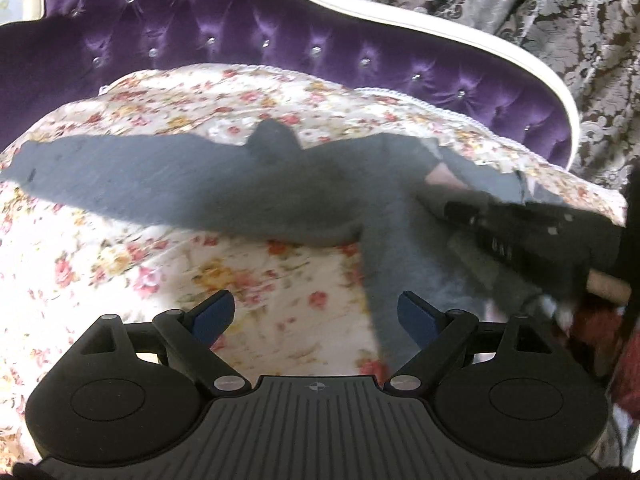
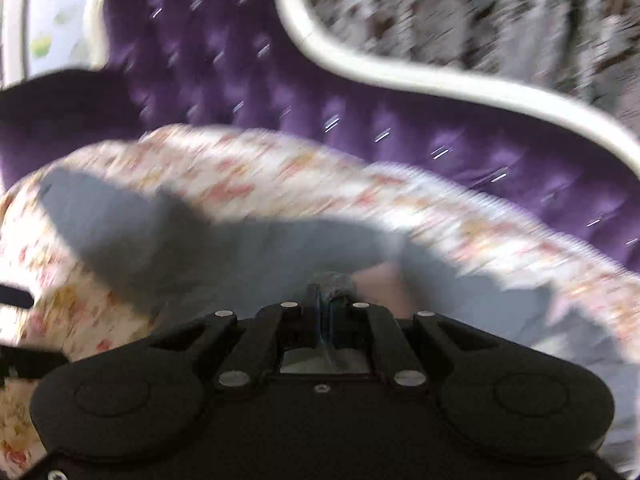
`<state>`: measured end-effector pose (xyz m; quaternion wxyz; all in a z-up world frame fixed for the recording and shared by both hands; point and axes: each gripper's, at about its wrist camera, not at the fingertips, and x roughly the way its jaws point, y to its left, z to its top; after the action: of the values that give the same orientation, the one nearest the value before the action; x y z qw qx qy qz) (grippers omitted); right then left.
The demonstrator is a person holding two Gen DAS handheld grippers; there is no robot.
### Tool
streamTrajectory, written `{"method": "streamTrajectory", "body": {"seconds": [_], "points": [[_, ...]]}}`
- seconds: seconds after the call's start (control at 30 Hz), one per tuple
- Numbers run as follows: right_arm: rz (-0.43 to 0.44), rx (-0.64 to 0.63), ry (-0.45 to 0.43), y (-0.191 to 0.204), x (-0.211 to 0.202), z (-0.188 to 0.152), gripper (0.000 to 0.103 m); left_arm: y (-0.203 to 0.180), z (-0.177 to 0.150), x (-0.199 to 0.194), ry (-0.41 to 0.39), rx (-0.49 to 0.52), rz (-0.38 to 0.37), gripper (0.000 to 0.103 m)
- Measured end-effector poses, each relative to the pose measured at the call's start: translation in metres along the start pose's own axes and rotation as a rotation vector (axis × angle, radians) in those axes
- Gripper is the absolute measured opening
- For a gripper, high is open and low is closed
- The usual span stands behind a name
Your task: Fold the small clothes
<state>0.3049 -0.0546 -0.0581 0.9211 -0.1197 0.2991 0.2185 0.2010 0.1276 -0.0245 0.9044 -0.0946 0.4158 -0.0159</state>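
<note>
On the floral quilt [image 1: 120,272], right gripper [image 2: 326,304] pinches soft grey garment [image 1: 180,184] (blurred); left gripper [image 1: 316,316] jaws wide, empty.

One grey garment [image 1: 224,188] lies on one floral bedspread [image 1: 120,280], backed by one purple tufted headboard [image 1: 200,28]. Two grippers appear: left gripper [image 1: 316,314] and right gripper [image 2: 326,308].

The left gripper [image 1: 316,314] has a matte black body with two round housings, a ribbed grey centre plate bearing a small crosshair mark, silver pivot screws, and angled black links tipped with dark blue pads [image 1: 212,314]. The right gripper [image 2: 326,300] is likewise black, with round housings, silver screws and blue-edged fingers, though it is blurred.
</note>
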Motion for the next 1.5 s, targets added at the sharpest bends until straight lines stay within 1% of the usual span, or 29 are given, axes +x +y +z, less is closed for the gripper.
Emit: {"method": "streamTrajectory", "body": {"seconds": [0.03,0.07,0.1,0.17,0.23,0.3,0.4,0.53,0.67,0.8,0.87,0.97,1.1,1.3,1.4,1.47,1.5], "points": [[0.012,0.005,-0.005,0.008,0.003,-0.008,0.017,0.003,0.0,0.0,-0.001,-0.002,0.002,0.089],[0.024,0.017,-0.01,0.012,0.003,-0.013,0.028,0.004,0.001,0.001,-0.003,-0.003,-0.001,0.089],[0.042,0.04,-0.017,0.011,0.001,-0.018,0.042,0.004,0.002,0.002,-0.005,0.0,-0.005,0.089],[0.067,0.105,-0.049,0.005,-0.013,-0.026,0.051,0.001,0.007,0.004,-0.012,0.008,-0.012,0.089],[0.072,0.154,-0.079,-0.005,-0.029,-0.034,0.051,-0.003,0.009,0.006,-0.02,0.02,-0.019,0.089],[0.058,0.194,-0.092,-0.016,-0.046,-0.046,0.052,-0.012,0.014,0.011,-0.026,0.033,-0.044,0.089],[0.033,0.28,-0.088,-0.036,-0.07,-0.067,0.052,-0.031,0.02,0.019,-0.038,0.065,-0.069,0.089],[-0.039,0.341,-0.059,-0.053,-0.088,-0.102,0.052,-0.065,0.022,0.034,-0.04,0.138,-0.084,0.089],[-0.04,0.414,-0.06,-0.059,-0.099,-0.123,0.052,-0.105,0.017,0.059,-0.051,0.23,-0.041,0.089],[-0.038,0.434,-0.065,-0.061,-0.096,-0.122,0.053,-0.128,0.016,0.087,-0.05,0.269,0.022,0.089],[-0.031,0.439,-0.066,-0.063,-0.097,-0.126,0.053,-0.129,0.017,0.097,-0.049,0.27,0.067,0.088],[-0.026,0.444,-0.07,-0.064,-0.098,-0.128,0.053,-0.12,0.019,0.103,-0.059,0.246,0.128,0.088],[-0.029,0.441,-0.082,-0.063,-0.097,-0.132,0.053,-0.089,0.025,0.097,-0.063,0.157,0.154,0.089],[-0.026,0.44,-0.085,-0.063,-0.098,-0.133,0.054,-0.051,0.036,0.082,-0.076,0.046,0.237,0.088],[-0.016,0.451,-0.086,-0.066,-0.099,-0.133,0.054,-0.047,0.038,0.072,-0.091,0.007,0.21,0.088],[0.002,0.471,-0.082,-0.07,-0.1,-0.132,0.054,-0.054,0.038,0.067,-0.104,0.03,0.183,0.088],[0.017,0.488,-0.081,-0.073,-0.102,-0.131,0.056,-0.06,0.038,0.067,-0.108,0.055,0.171,0.088]]}}
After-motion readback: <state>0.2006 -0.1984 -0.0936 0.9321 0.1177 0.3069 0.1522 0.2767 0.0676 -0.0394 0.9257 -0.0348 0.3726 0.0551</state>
